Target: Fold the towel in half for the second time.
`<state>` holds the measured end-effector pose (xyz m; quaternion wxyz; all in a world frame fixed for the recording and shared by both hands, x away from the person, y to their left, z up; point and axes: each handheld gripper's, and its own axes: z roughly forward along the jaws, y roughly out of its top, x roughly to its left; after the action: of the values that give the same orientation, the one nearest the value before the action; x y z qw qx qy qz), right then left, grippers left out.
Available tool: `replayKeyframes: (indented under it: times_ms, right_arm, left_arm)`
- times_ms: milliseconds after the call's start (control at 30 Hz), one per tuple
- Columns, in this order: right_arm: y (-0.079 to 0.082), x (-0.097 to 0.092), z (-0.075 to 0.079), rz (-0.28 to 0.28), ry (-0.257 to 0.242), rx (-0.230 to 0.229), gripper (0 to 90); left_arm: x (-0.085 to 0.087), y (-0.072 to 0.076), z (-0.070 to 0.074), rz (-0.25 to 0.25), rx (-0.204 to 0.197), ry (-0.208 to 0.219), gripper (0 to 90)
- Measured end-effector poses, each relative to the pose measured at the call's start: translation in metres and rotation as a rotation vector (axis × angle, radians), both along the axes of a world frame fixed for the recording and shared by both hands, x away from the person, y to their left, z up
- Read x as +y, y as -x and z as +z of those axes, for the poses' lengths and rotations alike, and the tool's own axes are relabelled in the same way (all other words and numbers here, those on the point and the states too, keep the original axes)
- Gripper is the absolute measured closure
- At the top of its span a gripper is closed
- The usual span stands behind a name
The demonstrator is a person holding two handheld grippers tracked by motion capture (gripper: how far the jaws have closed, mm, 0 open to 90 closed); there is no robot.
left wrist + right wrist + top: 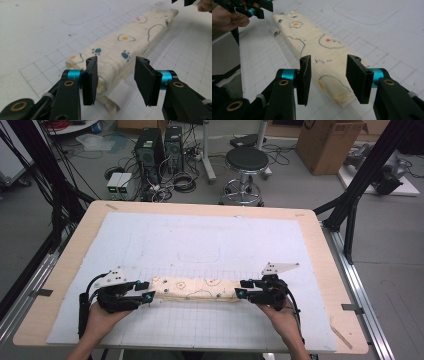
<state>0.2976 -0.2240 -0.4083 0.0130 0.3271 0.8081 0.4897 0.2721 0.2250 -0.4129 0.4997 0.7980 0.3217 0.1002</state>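
Observation:
A cream cloth (pixel 200 289) printed with small animal and egg figures lies folded into a long narrow strip on the white gridded mat (pixel 200 240), running left to right near the front. My left gripper (pixel 145 292) is at the strip's left end and my right gripper (pixel 241 290) at its right end. In the left gripper view the jaws of the left gripper (pixel 116 60) stand apart with the cloth (pixel 117 47) end between them, not pinched. In the right gripper view the right gripper (pixel 329 58) likewise straddles the cloth (pixel 317 47) end with a gap at the pads.
The mat covers a wooden table (pixel 320 250). Behind the table stand a black stool (pixel 246 165), computer towers (pixel 150 150) with cables, and a cardboard box (pixel 327 142). Black frame legs (pixel 360 175) rise at the right and left.

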Motion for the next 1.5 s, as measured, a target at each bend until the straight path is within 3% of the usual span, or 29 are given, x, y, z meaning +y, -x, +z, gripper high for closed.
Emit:
replayKeyframes:
  times_ms: [133, 233, 300, 467, 800, 1067, 1200, 1500]
  right_arm:
    - [-0.004, 0.016, 0.006, 0.038, -0.004, -0.015, 63.9]
    - [-0.007, 0.028, 0.007, 0.063, 0.008, -0.017, 74.3]
    - [-0.01, 0.038, 0.007, 0.073, 0.019, -0.01, 78.6]
    - [-0.014, 0.059, 0.005, 0.095, 0.015, 0.001, 81.7]
    - [-0.017, 0.091, -0.013, 0.116, 0.108, 0.054, 84.1]
    - [-0.016, 0.097, -0.025, 0.129, 0.224, 0.065, 84.5]
    - [-0.014, 0.095, -0.023, 0.133, 0.263, 0.037, 84.3]
    - [-0.01, 0.07, -0.024, 0.113, 0.256, 0.031, 83.2]
  left_arm:
    - [-0.018, -0.005, 0.003, -0.04, -0.003, 0.001, 69.1]
    - [-0.035, -0.01, 0.003, -0.067, -0.01, -0.048, 80.1]
    - [-0.044, -0.013, 0.002, -0.077, -0.009, -0.053, 83.9]
    - [-0.059, -0.02, -0.001, -0.081, 0.014, -0.075, 86.4]
    - [-0.072, -0.023, -0.009, -0.089, 0.042, -0.134, 87.6]
    - [-0.075, -0.023, -0.02, -0.096, 0.066, -0.223, 87.7]
    - [-0.071, -0.022, -0.02, -0.091, 0.068, -0.232, 87.7]
    - [-0.052, -0.022, -0.022, -0.072, 0.08, -0.215, 87.5]
